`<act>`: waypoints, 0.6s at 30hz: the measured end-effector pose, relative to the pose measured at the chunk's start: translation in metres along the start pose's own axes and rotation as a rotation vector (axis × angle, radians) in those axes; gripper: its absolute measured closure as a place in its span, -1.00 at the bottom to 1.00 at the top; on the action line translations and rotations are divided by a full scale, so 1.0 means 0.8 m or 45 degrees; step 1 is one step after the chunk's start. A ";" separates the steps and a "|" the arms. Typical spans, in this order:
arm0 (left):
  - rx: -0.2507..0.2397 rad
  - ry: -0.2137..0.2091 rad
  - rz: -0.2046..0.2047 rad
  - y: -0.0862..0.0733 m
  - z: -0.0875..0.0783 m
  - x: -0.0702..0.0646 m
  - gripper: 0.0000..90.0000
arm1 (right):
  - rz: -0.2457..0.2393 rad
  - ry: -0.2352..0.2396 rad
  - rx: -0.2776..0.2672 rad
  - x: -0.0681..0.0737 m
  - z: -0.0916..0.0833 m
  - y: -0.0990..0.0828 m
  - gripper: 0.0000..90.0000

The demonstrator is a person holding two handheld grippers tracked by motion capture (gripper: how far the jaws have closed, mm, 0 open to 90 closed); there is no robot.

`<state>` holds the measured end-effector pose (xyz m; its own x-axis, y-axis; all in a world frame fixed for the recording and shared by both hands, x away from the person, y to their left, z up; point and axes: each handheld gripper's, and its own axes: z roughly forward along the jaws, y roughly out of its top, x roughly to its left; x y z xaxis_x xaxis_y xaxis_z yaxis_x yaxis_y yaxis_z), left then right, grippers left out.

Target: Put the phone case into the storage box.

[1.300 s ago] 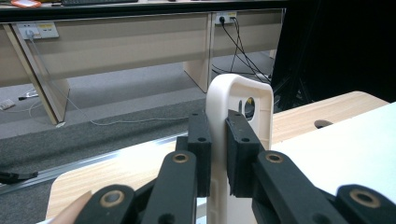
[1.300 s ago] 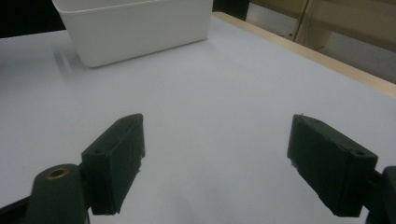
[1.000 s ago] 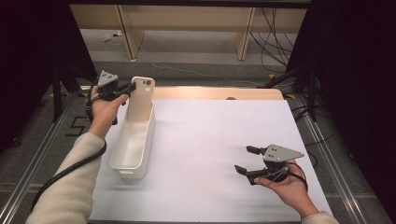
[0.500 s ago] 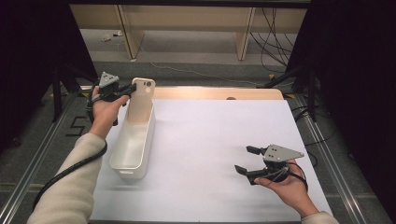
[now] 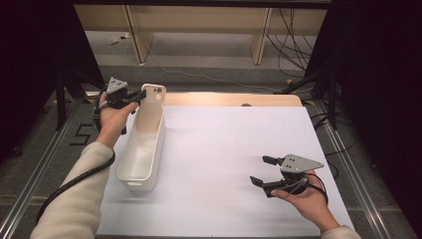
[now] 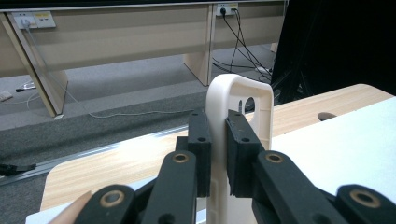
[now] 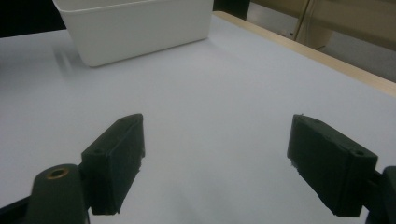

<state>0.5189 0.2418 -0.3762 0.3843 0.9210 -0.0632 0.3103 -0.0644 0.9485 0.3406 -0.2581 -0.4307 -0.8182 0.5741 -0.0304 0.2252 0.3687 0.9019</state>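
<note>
High view finds your left gripper [image 5: 141, 94] clamped on the far end tab of the long white plastic bin [image 5: 142, 149] at the table's left; right gripper [image 5: 266, 172] gapes empty. Next: lift or drag steadily

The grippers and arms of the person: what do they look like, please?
Each gripper, left gripper and right gripper, has two black jaws with blocky black pads, brass-coloured pivot rings and a grey three-cornered plate on top. A black cable trails from the left one. The sleeves are light beige.
</note>
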 end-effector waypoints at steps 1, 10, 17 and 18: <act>0.001 0.000 0.000 0.000 0.000 0.000 0.82 | 0.000 0.000 -0.001 0.000 0.000 0.000 -0.55; 0.014 0.000 -0.007 -0.004 0.003 0.002 0.82 | -0.001 -0.001 0.002 0.000 0.000 0.000 -0.55; 0.021 0.002 -0.014 -0.008 0.005 0.003 0.82 | -0.002 0.001 0.004 0.000 0.000 0.000 -0.55; 0.023 0.003 -0.015 -0.008 0.005 0.003 0.82 | -0.002 0.000 0.004 0.000 0.000 -0.001 -0.55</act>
<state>0.5213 0.2434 -0.3837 0.3783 0.9228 -0.0734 0.3301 -0.0604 0.9420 0.3408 -0.2581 -0.4312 -0.8185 0.5736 -0.0314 0.2259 0.3716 0.9005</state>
